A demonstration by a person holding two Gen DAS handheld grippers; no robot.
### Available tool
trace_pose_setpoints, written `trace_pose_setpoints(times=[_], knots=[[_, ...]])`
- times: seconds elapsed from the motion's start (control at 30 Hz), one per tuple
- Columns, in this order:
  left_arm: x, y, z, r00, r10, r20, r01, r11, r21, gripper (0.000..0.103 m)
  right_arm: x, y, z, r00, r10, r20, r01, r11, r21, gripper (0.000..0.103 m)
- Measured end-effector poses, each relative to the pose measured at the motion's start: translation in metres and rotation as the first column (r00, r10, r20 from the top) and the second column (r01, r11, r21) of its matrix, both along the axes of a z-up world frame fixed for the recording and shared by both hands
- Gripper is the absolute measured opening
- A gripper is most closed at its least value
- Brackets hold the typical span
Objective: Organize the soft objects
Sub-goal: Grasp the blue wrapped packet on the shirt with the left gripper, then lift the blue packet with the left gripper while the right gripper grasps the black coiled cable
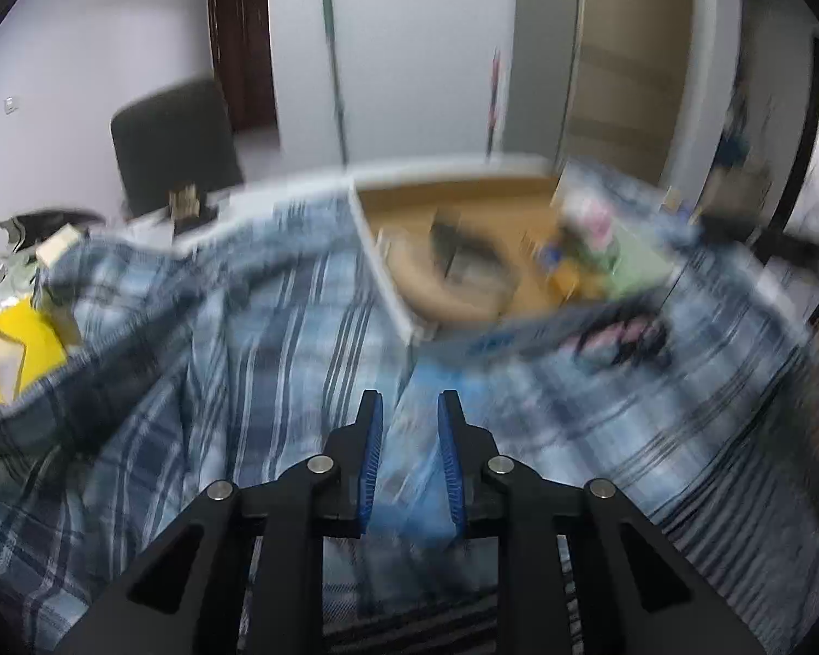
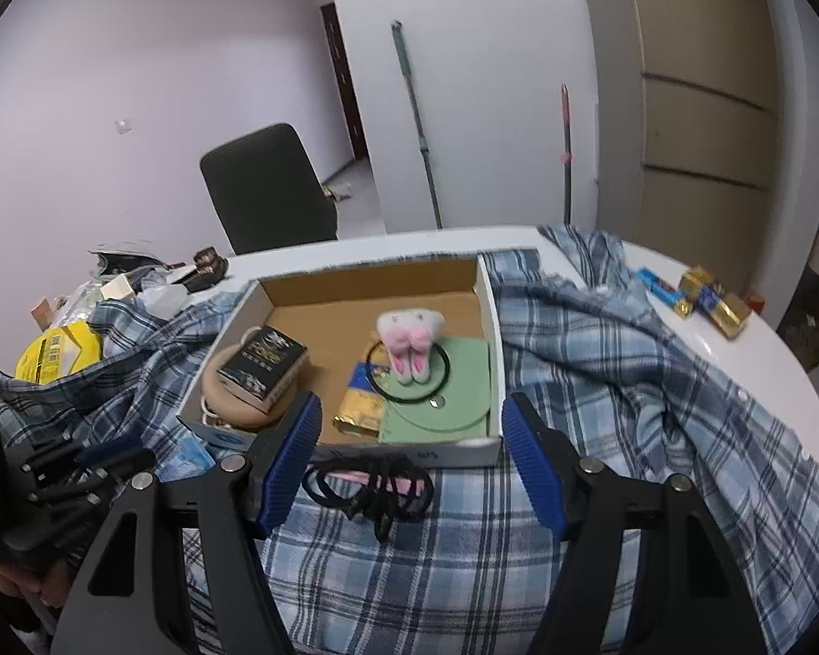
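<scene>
One plaid shirt point(image 2: 600, 360), one box point(image 2: 488, 295); left tongs point(image 1: 409, 409) nearly closed, right tongs point(image 2: 412, 415) wide.

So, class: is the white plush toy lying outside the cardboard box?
No, the white plush toy sits inside the cardboard box, on a green pouch.

No legible text, print on yellow packet point(image 2: 57, 355) and black box point(image 2: 262, 368) too blurred
</scene>
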State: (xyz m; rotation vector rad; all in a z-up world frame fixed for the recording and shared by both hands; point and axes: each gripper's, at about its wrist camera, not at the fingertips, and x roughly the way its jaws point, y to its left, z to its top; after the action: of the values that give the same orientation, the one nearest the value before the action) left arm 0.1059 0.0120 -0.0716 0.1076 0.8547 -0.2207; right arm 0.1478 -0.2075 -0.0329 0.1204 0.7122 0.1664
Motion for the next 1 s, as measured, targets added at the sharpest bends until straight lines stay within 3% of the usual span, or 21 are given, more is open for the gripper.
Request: trace_pose_setpoints(times=[0.23,0.47,0.63,0.67,0.7,0.73,0.77,0.93,1.0], knots=[[0.002,0.001,-0.009,0.999,-0.017,-0.030,0.016,1.000,-0.025,0.022,0.005,-0.008,-0.010,0.999,-0.013,-0.035,0.014,1.000,0.011,0.068],[0.007,0.000,-0.016,0.998,-0.007,-0.059,0.007,1.000,0.004,0.022,0.006,-0.010,-0.017,0.999,-0.016,-0.052,0.017,1.000,0.018,0.068],[0.004,0.014,-0.012,0.999,-0.006,-0.041,0.002,0.996,-0.091,0.025,0.006,-0.012,-0.017,0.999,-0.016,-0.047,0.017,1.000,0.021,0.068],[0.004,0.015,-0.010,0.999,-0.006,-0.037,0.002,0.995,-0.104,0.038,0.006,-0.012,-0.017,0.999,-0.017,-0.047,0.018,1.000,0.023,0.068],[0.004,0.016,-0.010,0.999,-0.006,-0.035,0.002,0.994,-0.113,0.067,0.007,-0.013,-0.018,0.999,-0.019,-0.048,0.020,1.000,0.024,0.068],[0.004,0.015,-0.009,0.999,-0.013,-0.034,0.009,0.993,-0.116,0.080,0.007,-0.013,-0.019,0.999,-0.021,-0.050,0.023,0.999,0.024,0.068],[0.003,0.014,-0.007,0.999,-0.024,-0.022,0.021,0.993,-0.115,0.085,0.008,-0.014,-0.020,0.998,-0.024,-0.053,0.026,0.999,0.026,0.068],[0.004,0.006,-0.011,0.998,-0.044,-0.044,0.041,0.996,-0.074,0.084,0.009,-0.017,-0.024,0.997,-0.021,-0.072,0.024,0.999,0.037,0.068],[0.006,0.006,-0.013,0.997,-0.052,-0.056,0.048,0.996,-0.076,0.075,0.010,-0.016,-0.025,0.997,-0.021,-0.070,0.023,0.999,0.033,0.068]])
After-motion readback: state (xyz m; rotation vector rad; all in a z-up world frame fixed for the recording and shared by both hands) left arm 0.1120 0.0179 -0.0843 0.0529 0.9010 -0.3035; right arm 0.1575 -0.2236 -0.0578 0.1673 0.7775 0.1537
